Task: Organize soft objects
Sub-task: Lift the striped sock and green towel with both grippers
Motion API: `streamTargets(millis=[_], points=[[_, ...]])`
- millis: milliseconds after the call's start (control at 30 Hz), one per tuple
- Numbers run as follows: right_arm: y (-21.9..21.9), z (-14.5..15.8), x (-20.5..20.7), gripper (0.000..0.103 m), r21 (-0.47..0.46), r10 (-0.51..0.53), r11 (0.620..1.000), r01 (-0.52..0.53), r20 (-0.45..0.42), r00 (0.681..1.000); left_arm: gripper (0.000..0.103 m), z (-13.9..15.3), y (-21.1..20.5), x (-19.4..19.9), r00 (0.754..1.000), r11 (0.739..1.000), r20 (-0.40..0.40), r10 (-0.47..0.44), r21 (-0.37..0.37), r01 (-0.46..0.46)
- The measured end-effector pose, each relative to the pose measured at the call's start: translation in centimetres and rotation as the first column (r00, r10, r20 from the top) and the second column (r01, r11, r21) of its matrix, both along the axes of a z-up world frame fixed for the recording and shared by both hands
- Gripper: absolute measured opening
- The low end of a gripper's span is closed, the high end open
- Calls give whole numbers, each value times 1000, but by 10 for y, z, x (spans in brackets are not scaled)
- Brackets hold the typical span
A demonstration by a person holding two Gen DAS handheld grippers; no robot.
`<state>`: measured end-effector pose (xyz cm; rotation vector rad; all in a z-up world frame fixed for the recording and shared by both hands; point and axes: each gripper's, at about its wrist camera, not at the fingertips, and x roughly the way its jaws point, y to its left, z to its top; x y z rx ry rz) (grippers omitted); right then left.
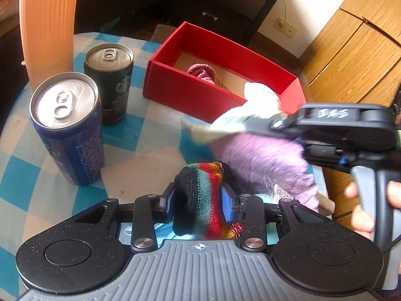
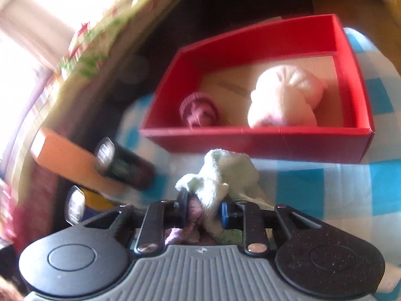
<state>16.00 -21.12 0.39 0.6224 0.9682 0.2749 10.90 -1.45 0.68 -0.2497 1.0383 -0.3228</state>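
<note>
Two soft items lie in the red box (image 2: pixel 253 140) on the checked cloth (image 1: pixel 140 135). Right gripper (image 2: pixel 204 212) is clenched on the pale green towel (image 2: pixel 220 175). Left gripper (image 1: pixel 198 202) grasps the striped knit sock (image 1: pixel 200 190).

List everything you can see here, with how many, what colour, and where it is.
Box: one, red, on the checked cloth.
Rolled socks: two, dark pink and pale pink, inside the box.
Cans: two, blue and dark green, left of the box.
Tablecloth: one, blue and white.
Striped sock: one, multicoloured, in the left gripper.
Fluffy sock: one, pale green and lilac, in the right gripper.
Hand: one, on the right gripper's handle.
</note>
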Motion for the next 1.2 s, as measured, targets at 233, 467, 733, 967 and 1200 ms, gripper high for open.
streamTargets(millis=[233,467,733,967,1200], points=[[-15,24,-22,2,83,-37,996,27,119,992,36,0,-3,-1,1000,1000,5,-4,7,4],[-20,27,-42,6,139,-17,990,-8,177,984,37,0,-2,-1,1000,1000,3,-6,7,6],[-29,42,-59,32,152,26,986,-75,303,953,40,-2,-2,-1,1000,1000,-3,-12,15,12],[-5,26,-31,35,-78,76,995,-61,210,975,41,-5,-8,0,1000,1000,-7,-17,26,17],[20,-14,10,35,-139,83,987,-76,51,995,41,-8,-11,4,1000,999,-18,-22,35,23]])
